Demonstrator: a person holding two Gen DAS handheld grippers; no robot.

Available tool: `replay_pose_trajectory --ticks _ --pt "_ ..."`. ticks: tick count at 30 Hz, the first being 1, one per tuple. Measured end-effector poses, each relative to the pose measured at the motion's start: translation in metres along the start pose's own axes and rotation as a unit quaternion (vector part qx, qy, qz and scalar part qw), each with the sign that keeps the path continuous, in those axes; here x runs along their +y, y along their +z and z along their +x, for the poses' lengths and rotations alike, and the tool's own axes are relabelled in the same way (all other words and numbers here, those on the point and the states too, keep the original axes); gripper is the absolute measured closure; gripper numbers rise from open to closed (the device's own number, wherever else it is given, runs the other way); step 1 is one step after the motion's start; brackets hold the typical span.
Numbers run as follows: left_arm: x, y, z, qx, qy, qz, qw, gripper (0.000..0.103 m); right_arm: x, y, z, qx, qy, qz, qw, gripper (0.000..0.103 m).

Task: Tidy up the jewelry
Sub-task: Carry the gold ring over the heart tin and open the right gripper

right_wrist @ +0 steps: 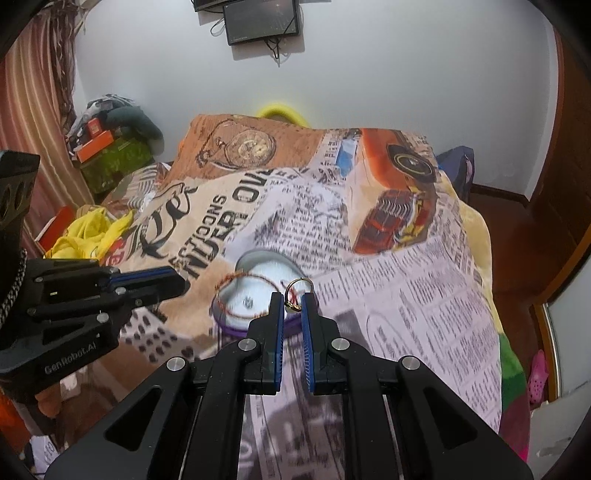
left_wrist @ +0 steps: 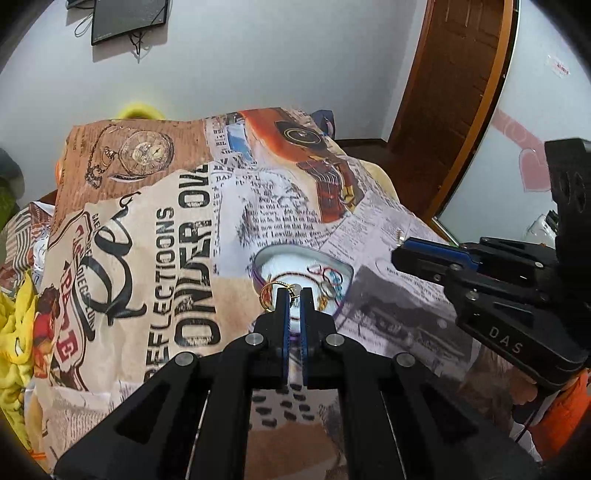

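A heart-shaped tin [left_wrist: 334, 266] with a white inside and purple rim lies on the printed cloth; it also shows in the right wrist view [right_wrist: 255, 258]. Thin bracelets and small jewelry pieces lie in it. My left gripper [left_wrist: 294, 295] is shut on a gold hoop earring [left_wrist: 266, 295] just above the tin's near edge. My right gripper [right_wrist: 293, 301] is shut on a gold ring-shaped earring [right_wrist: 297, 285] over the tin's right side. A red thread bracelet [right_wrist: 236, 280] lies across the tin. The right gripper's fingers [left_wrist: 417, 254] show to the right in the left wrist view.
The printed newspaper-pattern cloth [left_wrist: 177, 221] covers a raised surface. A yellow cloth [right_wrist: 92, 229] and boxes [right_wrist: 99, 144] lie at the left. A wooden door [left_wrist: 454, 92] and a mirror [left_wrist: 517, 147] stand at the right. A monitor [right_wrist: 262, 20] hangs on the wall.
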State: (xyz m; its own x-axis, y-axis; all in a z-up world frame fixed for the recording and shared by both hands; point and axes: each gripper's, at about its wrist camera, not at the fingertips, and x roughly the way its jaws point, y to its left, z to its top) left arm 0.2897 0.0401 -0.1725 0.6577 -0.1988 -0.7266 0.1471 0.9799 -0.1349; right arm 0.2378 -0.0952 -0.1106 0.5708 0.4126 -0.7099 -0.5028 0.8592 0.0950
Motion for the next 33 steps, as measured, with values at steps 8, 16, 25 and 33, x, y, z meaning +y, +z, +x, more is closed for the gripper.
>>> replay_pose_trajectory --ticks 8,16,25,33 --pt "0.004 0.013 0.01 -0.008 -0.002 -0.002 1.0 0.1 0.0 0.02 0.015 -0.007 0.013 -0.004 1.0 0.095" --pt "0.011 0.014 0.026 0.006 -0.011 -0.013 0.9998 0.1 0.005 0.02 0.044 0.022 0.029 -0.007 0.999 0.095" --pt "0.005 0.006 0.046 0.04 -0.028 -0.004 0.9988 0.1 -0.001 0.014 0.065 0.064 0.038 -0.004 0.997 0.095" --pt "0.003 0.005 0.05 0.049 -0.027 -0.002 0.9984 0.1 -0.003 0.013 0.072 0.082 0.033 -0.004 0.996 0.094"
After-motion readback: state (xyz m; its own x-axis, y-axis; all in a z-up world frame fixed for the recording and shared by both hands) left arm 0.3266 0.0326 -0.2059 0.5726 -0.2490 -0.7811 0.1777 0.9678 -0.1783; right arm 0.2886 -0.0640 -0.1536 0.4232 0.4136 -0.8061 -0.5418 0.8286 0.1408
